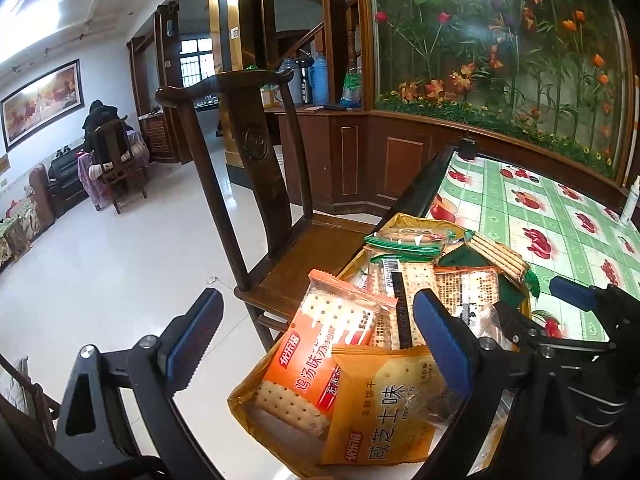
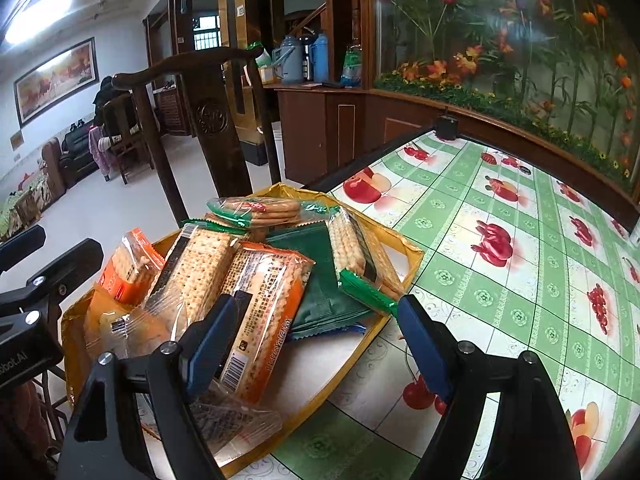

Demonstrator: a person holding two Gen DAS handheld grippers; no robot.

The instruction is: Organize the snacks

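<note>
My left tongs (image 1: 316,344) hang released, blue pads spread wide, with nothing between them. They hover over the near left corner of a shallow gold tray (image 2: 414,254) heaped with cracker packets. The tray sits at the left edge of the surface (image 2: 500,280), which is covered in a green checked cloth printed with red fruit.

Nearest my left tongs lie an orange packet (image 1: 320,344) and a yellow packet (image 1: 380,404), overlapping in the tray. In the middle of the heap is a clear orange-edged packet (image 2: 264,304), with dark green wrappers (image 2: 324,300) beside it and a green-edged packet (image 2: 260,210) at the far rim.

My right tongs (image 2: 316,344) are also released, jaws well apart above the tray's near right side, gripping nothing. A dark wooden chair (image 1: 240,152) stands just beyond the tray, on the white floor.
</note>
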